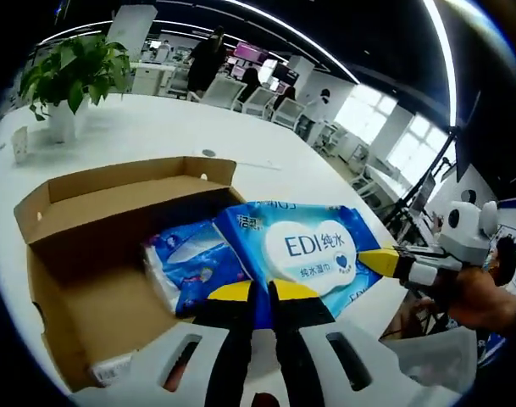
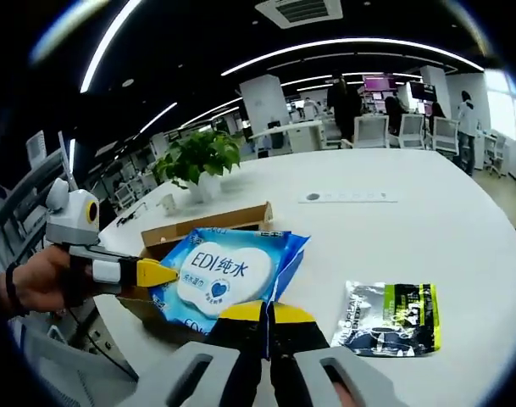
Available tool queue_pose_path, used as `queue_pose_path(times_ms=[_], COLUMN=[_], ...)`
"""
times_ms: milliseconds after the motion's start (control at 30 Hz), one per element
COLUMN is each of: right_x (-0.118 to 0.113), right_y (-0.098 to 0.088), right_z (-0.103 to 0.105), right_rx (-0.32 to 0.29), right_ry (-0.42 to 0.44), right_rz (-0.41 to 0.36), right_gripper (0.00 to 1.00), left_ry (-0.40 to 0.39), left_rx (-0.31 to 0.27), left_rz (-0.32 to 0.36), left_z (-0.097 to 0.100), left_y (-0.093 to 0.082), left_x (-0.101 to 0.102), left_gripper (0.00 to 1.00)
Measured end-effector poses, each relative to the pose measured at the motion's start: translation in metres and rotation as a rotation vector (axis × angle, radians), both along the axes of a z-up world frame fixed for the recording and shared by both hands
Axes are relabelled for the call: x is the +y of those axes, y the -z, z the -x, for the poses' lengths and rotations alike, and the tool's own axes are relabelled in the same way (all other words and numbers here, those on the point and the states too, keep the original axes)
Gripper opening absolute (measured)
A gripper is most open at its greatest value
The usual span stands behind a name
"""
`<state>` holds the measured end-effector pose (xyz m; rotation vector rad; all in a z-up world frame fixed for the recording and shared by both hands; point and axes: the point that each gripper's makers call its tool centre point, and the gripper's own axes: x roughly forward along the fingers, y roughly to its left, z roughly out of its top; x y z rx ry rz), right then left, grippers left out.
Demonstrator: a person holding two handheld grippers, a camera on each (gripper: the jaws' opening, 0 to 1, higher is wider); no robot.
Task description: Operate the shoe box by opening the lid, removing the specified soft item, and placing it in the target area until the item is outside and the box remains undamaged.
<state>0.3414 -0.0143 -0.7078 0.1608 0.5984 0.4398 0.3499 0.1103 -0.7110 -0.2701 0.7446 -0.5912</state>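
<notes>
Left gripper view: my left tool (image 1: 262,291), yellow-tipped, has its two jaws drawn nearly together on the near edge of a blue wet-wipes pack (image 1: 304,250) printed "EDI". The pack lies tilted across the rim of the open cardboard shoe box (image 1: 88,246), partly over the box and partly over the white tabletop (image 1: 156,127). A second blue soft pack (image 1: 190,267) lies inside the box, beneath and beside the first. The box lid flap (image 1: 130,182) stands folded back on the far side. My right tool (image 1: 385,261) enters from the right, held in my hand (image 1: 474,297), its yellow tip touching the pack's far corner. A potted plant (image 1: 71,76) stands on the tabletop beyond the box, well apart from it.

Right gripper view: my right tool (image 2: 264,312) has its jaws nearly closed on the lower edge of the same wet-wipes pack (image 2: 224,271), which is raised in front of the box (image 2: 207,222). My left tool (image 2: 160,273) comes in from the left and pinches the pack's opposite edge. A black and yellow-green packet (image 2: 389,318) lies flat on the tabletop (image 2: 393,220) to the right, apart from the box. The plant (image 2: 198,161) stands behind the box.
</notes>
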Motion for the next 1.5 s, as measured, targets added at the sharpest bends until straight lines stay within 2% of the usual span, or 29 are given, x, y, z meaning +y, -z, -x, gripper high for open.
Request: queue_pose_path(times_ms=[767,1200,1500], right_x=[-0.075,-0.115,-0.136], right_y=[0.004,0.007,0.013], right_z=[0.017,0.023,0.024], right_rx=[0.007,0.012,0.023], right_ry=[0.115,0.156,0.171], right_rz=[-0.019,-0.018,-0.021], right_gripper=[0.0,0.0,0.0], left_ry=[0.132,0.173,0.191], left_rx=[0.0,0.006,0.017], left_rz=[-0.03,-0.03,-0.033], left_z=[0.003,0.004,0.004], left_y=[0.0,0.004,0.009], left_x=[-0.077,-0.119,-0.139], left_gripper=[0.05,0.05,0.05])
